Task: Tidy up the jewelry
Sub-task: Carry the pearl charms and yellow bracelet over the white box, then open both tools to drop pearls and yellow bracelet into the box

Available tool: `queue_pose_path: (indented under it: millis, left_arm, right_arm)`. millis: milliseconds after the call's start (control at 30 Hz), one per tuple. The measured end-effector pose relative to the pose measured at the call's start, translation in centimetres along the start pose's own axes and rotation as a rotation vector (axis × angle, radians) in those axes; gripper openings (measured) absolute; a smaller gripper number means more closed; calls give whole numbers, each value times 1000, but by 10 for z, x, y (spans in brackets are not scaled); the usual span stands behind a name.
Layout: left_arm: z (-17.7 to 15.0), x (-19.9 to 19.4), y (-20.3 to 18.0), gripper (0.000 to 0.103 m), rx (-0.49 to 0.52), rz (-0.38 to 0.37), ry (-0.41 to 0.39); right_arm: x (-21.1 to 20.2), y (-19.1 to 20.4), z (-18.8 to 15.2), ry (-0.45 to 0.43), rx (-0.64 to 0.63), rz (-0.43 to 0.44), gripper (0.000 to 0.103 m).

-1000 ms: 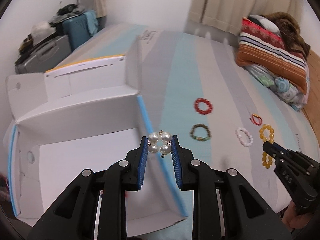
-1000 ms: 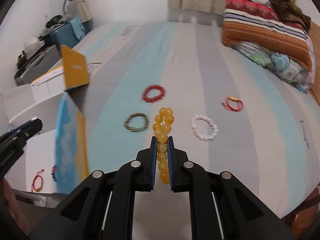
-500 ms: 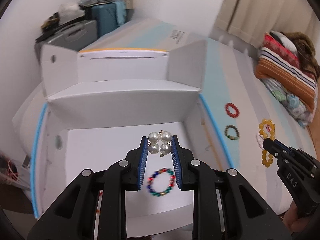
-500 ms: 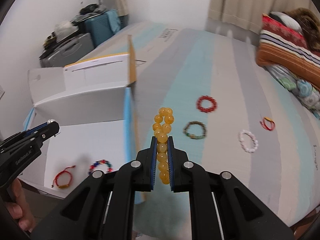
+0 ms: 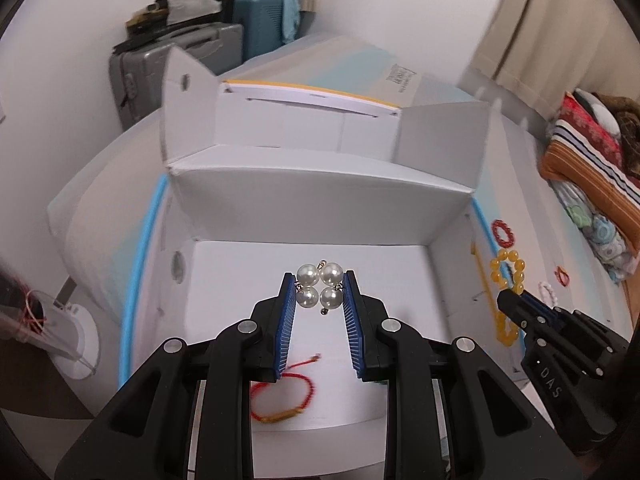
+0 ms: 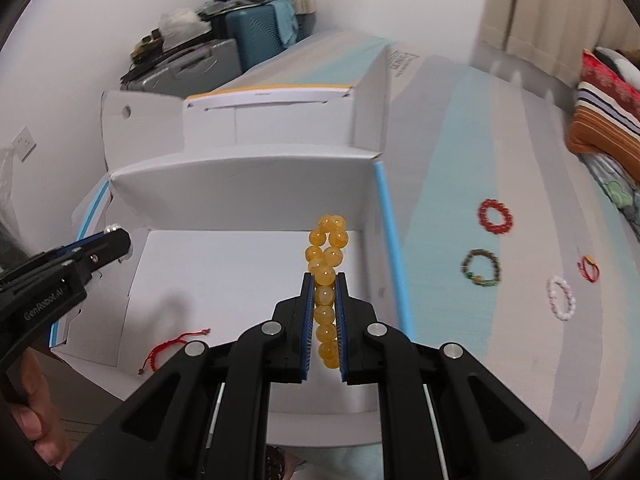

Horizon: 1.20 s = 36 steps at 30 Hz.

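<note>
— Two grippers, both loaded?
— Yes. Left gripper point(image 5: 320, 294) clamped on a cluster of four white pearl beads with small gold links point(image 5: 320, 286), pinched between the blue ribbed pads point(image 5: 286, 320) at the very tips. Right gripper point(image 6: 324, 300) closed tight on a bracelet of round amber-yellow beads point(image 6: 326, 264), strand running lengthwise between the pads, top loop sticking out past the tips.
— Positioned where?
— Both over the open white cardboard box with blue-edged side walls point(image 5: 320, 208). Pearls held above the box floor, not touching it. Amber strand held above the right part of the box floor, near the right wall.
— Already inside the box?
— Red cord bracelet with a gold tube bead point(image 5: 284, 396), lying flat on the floor near the front edge, partly hidden behind the left gripper's fingers. Seen from the right wrist too point(image 6: 172, 348).
— Outside the box?
— On the striped grey and pale-blue bed cover point(image 6: 460, 152), right of the box: red beaded bracelet point(image 6: 495, 216), dark green-brown beaded bracelet point(image 6: 481, 268) nearer than it, white-pink beaded bracelet point(image 6: 561, 298) further right, thin red cord loop point(image 6: 589, 268) beside that. All four apart from one another.
— Background?
— Teal hard-shell suitcase point(image 6: 256, 28) and grey suitcase point(image 6: 192, 64) against the wall, folded striped blankets point(image 5: 588, 160) at the far right.
</note>
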<state>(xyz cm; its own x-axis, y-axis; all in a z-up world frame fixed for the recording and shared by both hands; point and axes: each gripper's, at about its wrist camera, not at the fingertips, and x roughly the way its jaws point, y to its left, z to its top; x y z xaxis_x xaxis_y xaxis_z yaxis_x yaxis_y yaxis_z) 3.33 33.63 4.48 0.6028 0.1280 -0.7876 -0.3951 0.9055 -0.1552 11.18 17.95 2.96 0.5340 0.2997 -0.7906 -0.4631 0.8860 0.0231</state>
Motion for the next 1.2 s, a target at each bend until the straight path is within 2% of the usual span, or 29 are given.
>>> queue_pose_path:
  millis: [133,300,700,767,800,833,900,967,1033,1133,1200]
  left_arm:
    - [-4,6,13,23,4,88,11]
    - [-10,18,23,23,17,141,42]
    - [-14,34,33,24,16,146,80]
    - [-14,34,32,25,23,150,82]
    - [-13,35,30,25,27,150,85]
    - [-13,35,29,25,30,149,87]
    - [-13,35,28,26,31,150,85]
    - [-12,34,27,39,31,156,81]
    - [-12,33,27,44,28,167,74]
    - [-11,32,27,59,25,186,69]
    - [-11,30,27,63,29,199,63]
  right_arm:
    - [17,14,-4,27,-6,19,9]
    - [38,25,-10,66,-13,30,9]
    - [58,33,-17,107,-10,32,12]
    - [57,34,-17,105,-18,30,21]
    - [55,35,-17,98,-21,25,32]
    - [53,35,-16,93,-24,24,37]
    - [50,36,-16,85,-30,22,40]
    - [46,36,-15,71,-38,16,46]
    - [42,35,-14,58,-40,8,52]
    - [38,32,-12,47,-42,8,59]
    - [36,31,-11,42,-43,4,63]
